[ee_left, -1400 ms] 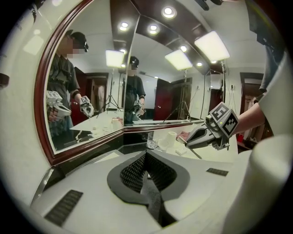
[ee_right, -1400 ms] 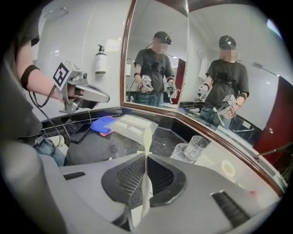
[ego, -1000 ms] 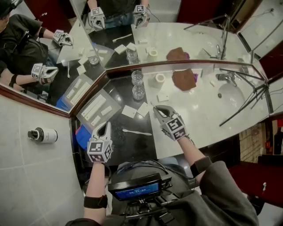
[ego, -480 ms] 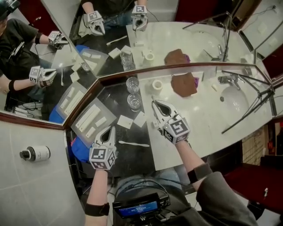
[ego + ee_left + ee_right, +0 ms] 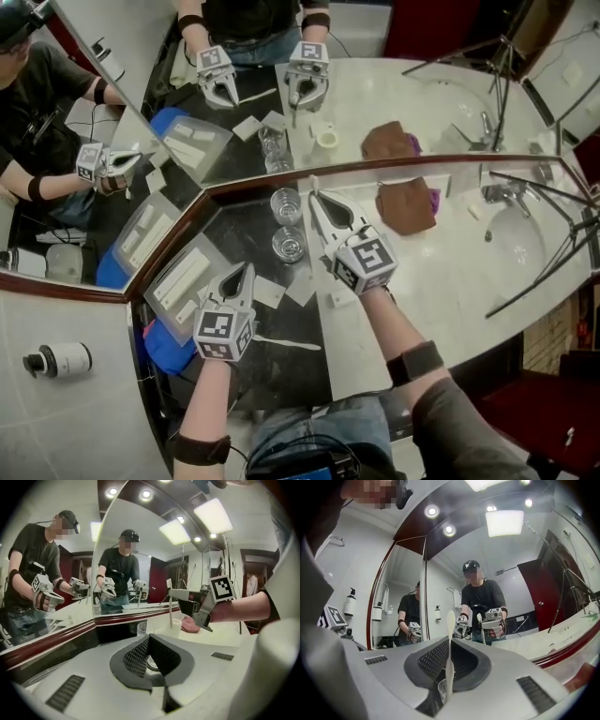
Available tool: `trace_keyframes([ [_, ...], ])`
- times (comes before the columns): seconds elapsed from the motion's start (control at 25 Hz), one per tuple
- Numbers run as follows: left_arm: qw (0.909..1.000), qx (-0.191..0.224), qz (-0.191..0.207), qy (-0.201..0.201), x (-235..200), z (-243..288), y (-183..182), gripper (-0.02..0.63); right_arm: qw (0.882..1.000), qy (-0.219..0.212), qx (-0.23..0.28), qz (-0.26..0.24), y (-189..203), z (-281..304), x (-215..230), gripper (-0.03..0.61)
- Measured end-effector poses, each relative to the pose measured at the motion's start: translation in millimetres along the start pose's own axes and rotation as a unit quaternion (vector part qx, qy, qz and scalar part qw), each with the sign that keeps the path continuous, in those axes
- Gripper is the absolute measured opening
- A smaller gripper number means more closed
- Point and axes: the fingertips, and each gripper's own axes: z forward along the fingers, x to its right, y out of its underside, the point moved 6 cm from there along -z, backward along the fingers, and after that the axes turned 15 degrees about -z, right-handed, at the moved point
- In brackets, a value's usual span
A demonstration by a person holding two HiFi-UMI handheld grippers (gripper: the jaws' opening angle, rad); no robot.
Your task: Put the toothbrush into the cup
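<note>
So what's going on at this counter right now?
A person works two handheld grippers at a bathroom counter. The right gripper holds a white toothbrush upright in its fingers, close to the far glass cup; a second cup stands in front of it. The brush is not in either cup yet. The left gripper is shut and empty. A spare toothbrush lies flat on the counter.

held the left gripper (image 5: 244,272) low and close in, left forearm (image 5: 202,403) bare and pointing nearly straight ahead, jaws pressed together on nothing. held the right gripper (image 5: 315,199) farther out and about level, right forearm (image 5: 401,328) angled inward, jaws clamped on a toothbrush (image 5: 450,644) standing upright between them.
</note>
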Motion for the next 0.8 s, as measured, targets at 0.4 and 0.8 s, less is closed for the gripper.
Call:
trace_keyframes([
  [0.4,0.9998,0.005,-0.005,-0.016,-26.5,48.1,2.1,0.002,0.999,-0.003,0.052,0.008,-1.5,51.4,14.2,0.031],
  [0.8,0.9998,0.007,-0.008,-0.019,-35.9,59.1,6.0,0.002,1.0,-0.012,0.022,0.008,40.6,70.1,4.8,0.032],
])
